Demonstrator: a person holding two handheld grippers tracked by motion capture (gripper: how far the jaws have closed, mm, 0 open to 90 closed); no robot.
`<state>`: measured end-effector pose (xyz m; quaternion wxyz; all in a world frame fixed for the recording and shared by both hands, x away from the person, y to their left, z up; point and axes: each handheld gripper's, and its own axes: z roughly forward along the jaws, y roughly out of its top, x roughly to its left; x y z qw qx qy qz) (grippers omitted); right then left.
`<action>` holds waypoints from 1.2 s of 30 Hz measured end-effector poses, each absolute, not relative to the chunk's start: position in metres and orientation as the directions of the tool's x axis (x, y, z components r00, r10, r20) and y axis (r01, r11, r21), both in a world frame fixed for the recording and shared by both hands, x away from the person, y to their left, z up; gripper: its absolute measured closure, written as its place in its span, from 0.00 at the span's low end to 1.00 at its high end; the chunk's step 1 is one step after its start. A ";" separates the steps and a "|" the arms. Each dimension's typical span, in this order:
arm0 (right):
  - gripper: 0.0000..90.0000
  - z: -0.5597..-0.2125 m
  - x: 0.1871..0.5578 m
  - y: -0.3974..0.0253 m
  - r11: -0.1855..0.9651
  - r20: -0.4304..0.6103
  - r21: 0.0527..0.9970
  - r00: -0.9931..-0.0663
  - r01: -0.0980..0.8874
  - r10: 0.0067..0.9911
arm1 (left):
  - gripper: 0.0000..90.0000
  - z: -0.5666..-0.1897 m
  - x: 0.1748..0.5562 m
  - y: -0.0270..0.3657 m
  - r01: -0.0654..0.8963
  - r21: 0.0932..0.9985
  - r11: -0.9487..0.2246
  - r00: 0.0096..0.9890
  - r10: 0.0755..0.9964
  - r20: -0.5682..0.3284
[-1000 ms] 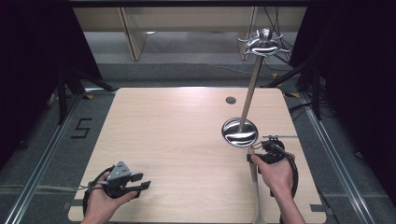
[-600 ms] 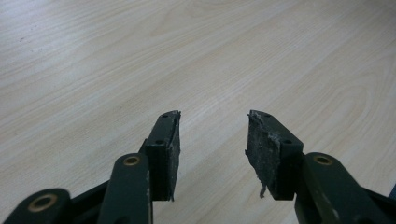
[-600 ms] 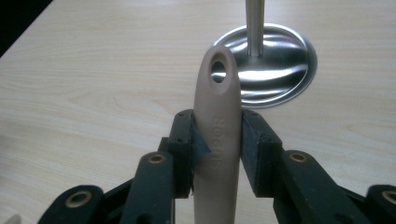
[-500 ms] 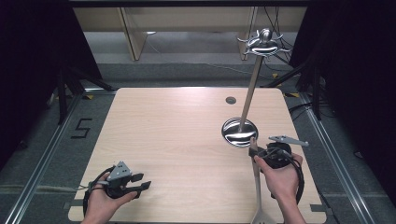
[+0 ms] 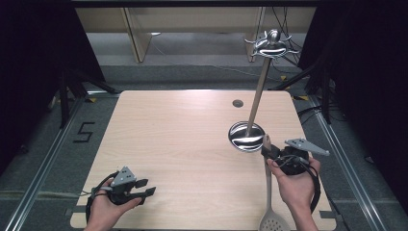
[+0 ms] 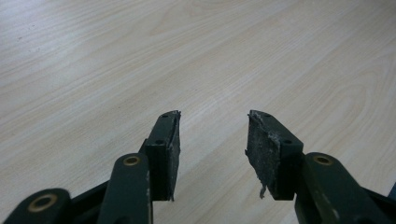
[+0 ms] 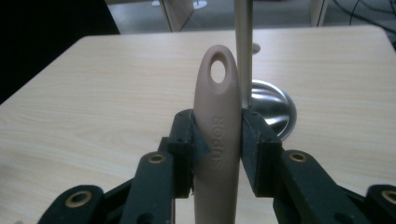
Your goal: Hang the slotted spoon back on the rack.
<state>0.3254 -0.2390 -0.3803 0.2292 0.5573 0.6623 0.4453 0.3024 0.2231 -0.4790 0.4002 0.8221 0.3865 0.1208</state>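
Observation:
A beige-handled slotted spoon (image 5: 268, 192) lies lengthwise at the table's near right, its perforated head (image 5: 271, 221) at the front edge. My right gripper (image 5: 266, 150) is shut on the handle's tip. In the right gripper view the handle (image 7: 218, 88), with a hanging hole, stands clamped between the jaws of that gripper (image 7: 216, 130). Just beyond it stands a metal utensil stand: round shiny base (image 5: 246, 136), slim pole (image 5: 257, 96), hooks at the top (image 5: 272, 45). My left gripper (image 5: 146, 188) rests at the near left, open, nothing between its pads (image 6: 168, 142).
The light wooden table (image 5: 183, 125) has a small cable hole (image 5: 237, 103) near its far right. Metal rails and dark floor run along both sides; the number 5 is marked on the floor (image 5: 84, 132) at the left.
My right hand has drifted slightly right and toward the near edge, carrying the spoon handle with it. The left gripper has stayed put.

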 end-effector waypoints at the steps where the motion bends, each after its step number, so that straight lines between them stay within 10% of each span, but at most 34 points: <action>1: 0.76 -0.379 0.325 -0.239 -0.017 0.183 0.855 -0.271 0.519 0.945 | 0.59 -0.479 0.302 0.223 0.539 0.751 -0.381 0.672 0.732 -0.111; 36: 0.76 -0.344 0.317 -0.242 -0.021 0.094 0.964 -0.268 0.264 0.959 | 0.59 -0.479 0.303 0.223 0.535 0.755 -0.380 0.675 0.729 -0.111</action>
